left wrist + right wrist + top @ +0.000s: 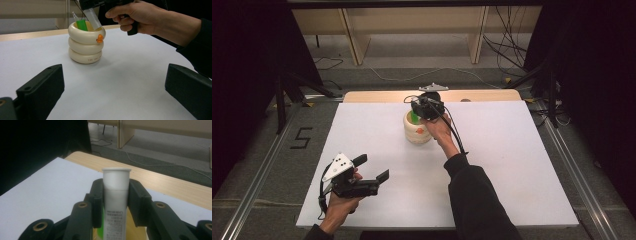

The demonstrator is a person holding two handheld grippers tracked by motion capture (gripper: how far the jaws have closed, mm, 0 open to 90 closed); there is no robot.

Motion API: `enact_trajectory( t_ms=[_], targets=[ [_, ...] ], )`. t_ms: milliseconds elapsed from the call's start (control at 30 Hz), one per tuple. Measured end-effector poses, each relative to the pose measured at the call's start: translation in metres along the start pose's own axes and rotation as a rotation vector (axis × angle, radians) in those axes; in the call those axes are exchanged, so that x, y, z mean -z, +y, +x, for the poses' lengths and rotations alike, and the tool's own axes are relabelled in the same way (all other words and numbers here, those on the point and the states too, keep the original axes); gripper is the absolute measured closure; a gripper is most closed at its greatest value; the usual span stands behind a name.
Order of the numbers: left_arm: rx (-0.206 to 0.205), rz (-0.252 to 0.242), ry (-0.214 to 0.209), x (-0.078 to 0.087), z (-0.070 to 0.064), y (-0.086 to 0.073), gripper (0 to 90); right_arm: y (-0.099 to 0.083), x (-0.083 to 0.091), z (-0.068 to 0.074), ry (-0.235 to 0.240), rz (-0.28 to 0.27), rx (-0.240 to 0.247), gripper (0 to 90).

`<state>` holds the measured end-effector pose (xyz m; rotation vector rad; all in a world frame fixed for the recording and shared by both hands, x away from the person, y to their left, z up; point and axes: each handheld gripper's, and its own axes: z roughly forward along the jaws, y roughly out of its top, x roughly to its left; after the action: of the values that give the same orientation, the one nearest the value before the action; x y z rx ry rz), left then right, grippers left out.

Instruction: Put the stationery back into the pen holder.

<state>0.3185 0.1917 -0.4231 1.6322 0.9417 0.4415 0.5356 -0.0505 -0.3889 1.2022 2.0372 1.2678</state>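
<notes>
Two grippers: I held one in each hand, and only the right one was working.
Right gripper (428,106): it hung directly above the cream holder (417,130), tipped downward so the tube pointed into the opening.
Right fingers (96,200): closed on the white tube (115,197), one on each side of it just below its flanged cap.
White tube: slanted over the holder's mouth, its lower end at or just inside the rim; I could not tell whether it touched the bottom.
Why that grip: pinching high near the cap left the lower length free to slide in without my fingers meeting the rim, as I judged it.
Cream holder: a pot of three stacked rings with a small orange knob (100,38) on its upper ring, standing on the white worktop (512,165) toward the far edge.
Green item (81,25): upright inside the holder, beside the tube, at the side away from the orange knob.
Left gripper (371,168): well short of the holder, near my edge of the worktop, turned toward it.
Left fingers (41,91): spread wide with nothing between them, kept back, I think, so the right hand had room.
</notes>
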Motion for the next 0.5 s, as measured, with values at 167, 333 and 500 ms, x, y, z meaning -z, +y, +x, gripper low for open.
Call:
enact_trajectory(
  t_ms=[167, 333, 500],
  targets=[
    [-0.002, -0.001, 0.000, 0.0004, 0.0001, 0.0001, 1.8, -0.0016, -0.0018, 0.0005, -0.007, 0.008, 0.001, 67.7],
    [-0.003, 0.000, 0.000, 0.0004, 0.0001, 0.0002, 1.8, -0.0027, -0.0034, 0.0017, -0.013, 0.009, 0.003, 67.7],
    [-0.001, -0.001, 0.000, 0.0003, 0.0001, 0.0002, 1.8, -0.0037, -0.0043, 0.0013, -0.018, 0.006, 0.000, 67.6]
  ],
)
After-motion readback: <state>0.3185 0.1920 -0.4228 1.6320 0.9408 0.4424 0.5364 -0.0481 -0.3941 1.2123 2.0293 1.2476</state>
